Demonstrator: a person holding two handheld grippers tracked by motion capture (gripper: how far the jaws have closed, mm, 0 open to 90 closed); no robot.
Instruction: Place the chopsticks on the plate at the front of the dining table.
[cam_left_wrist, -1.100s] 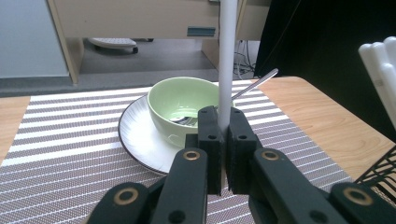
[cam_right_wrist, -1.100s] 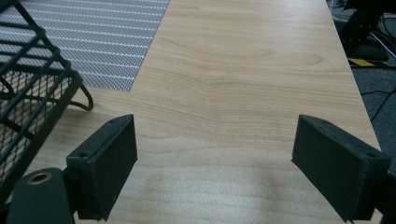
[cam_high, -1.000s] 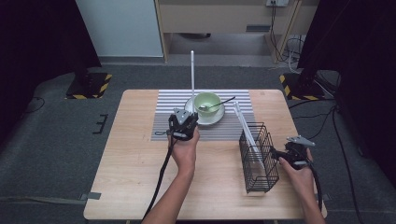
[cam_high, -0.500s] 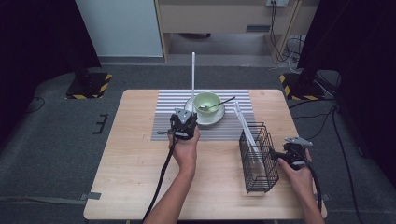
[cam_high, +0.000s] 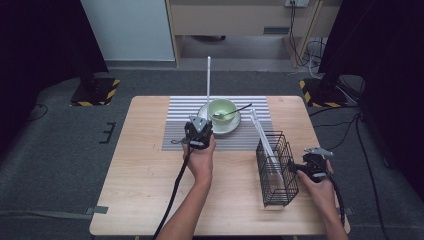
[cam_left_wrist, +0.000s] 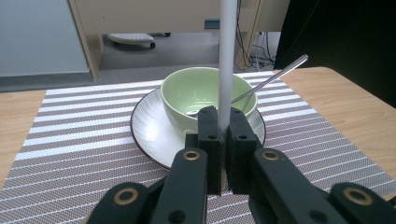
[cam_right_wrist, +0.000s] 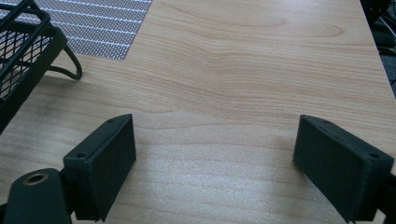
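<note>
At the near edge of a wooden table (cam_high: 145, 200), a person's two forearms came in from six o'clock. The right hand (cam_high: 315, 182), at about four o'clock on the tabletop, held the right gripper (cam_high: 312, 162) just beside a black wire basket (cam_high: 275, 170). In the right gripper view this gripper (cam_right_wrist: 215, 158) was released, its jaws spread wide over bare wood, with the basket's rim (cam_right_wrist: 23, 42) at ten o'clock. A white rod (cam_high: 262, 132) leaned out of the basket toward eleven o'clock.

Near the table's centre, the left hand (cam_high: 200, 160) held the left gripper (cam_high: 198, 132) over the near edge of a grey-and-white striped placemat (cam_high: 175, 135). In the left gripper view this gripper (cam_left_wrist: 223, 135) was clenched on a second white rod (cam_left_wrist: 227, 60), which stood upright between the jaws and ran out of the top of the picture. In the high view that rod (cam_high: 208, 82) rose straight toward twelve o'clock.

Just beyond the left gripper, on the placemat, a pale green bowl (cam_high: 222, 108) sat on a white plate (cam_high: 227, 125) with a dark rim. A metal spoon (cam_high: 235, 111) rested in the bowl, its handle pointing toward two o'clock.

Beyond the table, grey carpet (cam_high: 60, 150) lay in front of a light panel (cam_high: 130, 30) and wooden furniture (cam_high: 235, 15), with cables (cam_high: 305, 50) at one o'clock.
</note>
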